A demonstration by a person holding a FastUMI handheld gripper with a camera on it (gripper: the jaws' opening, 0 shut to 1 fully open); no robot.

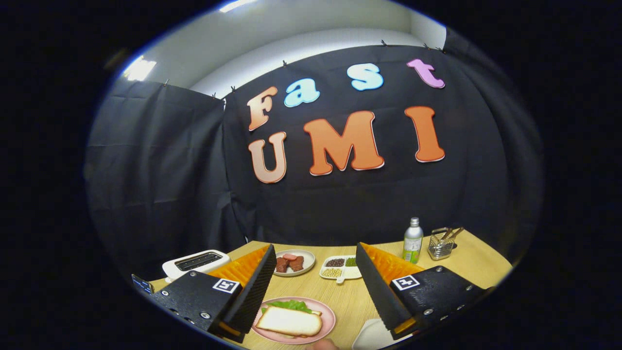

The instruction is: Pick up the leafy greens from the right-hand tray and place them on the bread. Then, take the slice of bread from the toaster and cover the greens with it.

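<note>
- My gripper is spread wide and holding nothing, raised above the desk with both fingers pointing toward the back wall.
- Between the fingers and below them sits the pink plate, and on it a slice of bread lies on top of the leafy greens, whose green edge pokes out on the far side.
- My read: the greens are in place and the cover slice is already down, so the sandwich looks built and the task looks close to done.
- Whether a bottom slice lies under the greens I cannot tell from here.
- Just past my left finger, the white toaster stands at the desk's edge; its slots look dark and I see no bread standing up in them.
- Beyond the fingertips: a small plate of red meat pieces and a divided dish of beans and grains.
- Further right, a bottle and a wire basket of utensils.
- By my right finger, a white tray corner peeks in.
- Next move, as I judge it: keep the fingers apart, back away clear of the plate, and avoid nudging the top slice.
</note>
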